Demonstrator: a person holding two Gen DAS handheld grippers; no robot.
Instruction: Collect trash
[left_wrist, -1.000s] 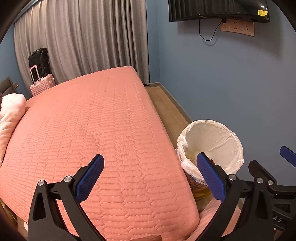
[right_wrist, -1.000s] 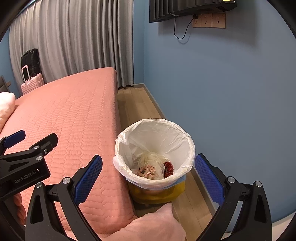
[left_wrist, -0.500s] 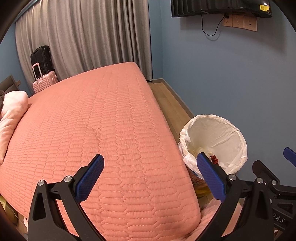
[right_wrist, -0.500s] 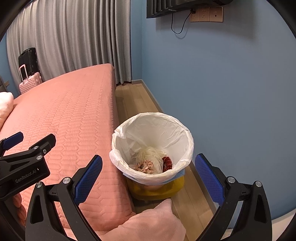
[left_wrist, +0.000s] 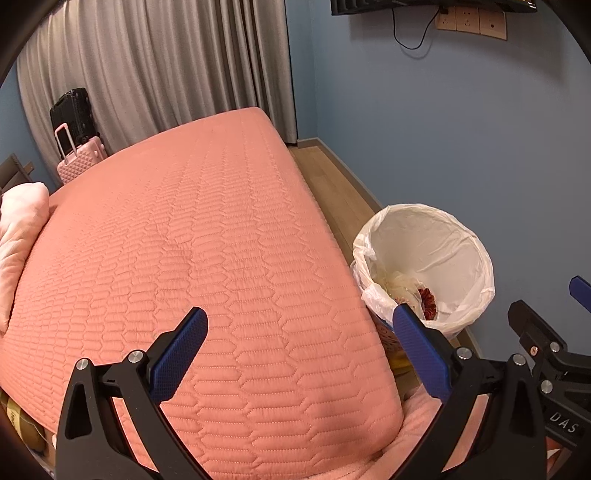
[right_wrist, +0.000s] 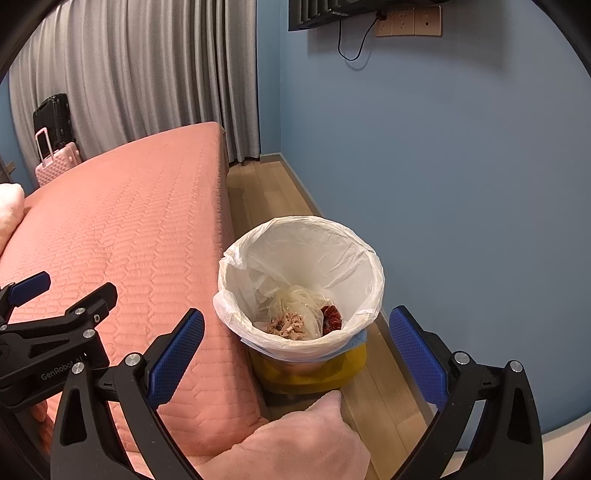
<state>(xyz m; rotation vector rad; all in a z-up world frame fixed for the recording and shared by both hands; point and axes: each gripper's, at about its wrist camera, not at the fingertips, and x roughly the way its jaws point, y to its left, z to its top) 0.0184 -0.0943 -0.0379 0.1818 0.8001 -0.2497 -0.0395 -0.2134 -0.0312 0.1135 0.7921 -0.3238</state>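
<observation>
White-lined trash bin beside bed already holding scraps, both tools, left tool and right tool, spread wide, empty, nothing visibly left.

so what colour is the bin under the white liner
Yellow bin, clearest in the right wrist view.

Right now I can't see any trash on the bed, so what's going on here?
A person holds two grippers near the bed's corner. The left gripper and right gripper are both open and empty. The lined trash bin on the floor beside the bed already holds scraps.
</observation>
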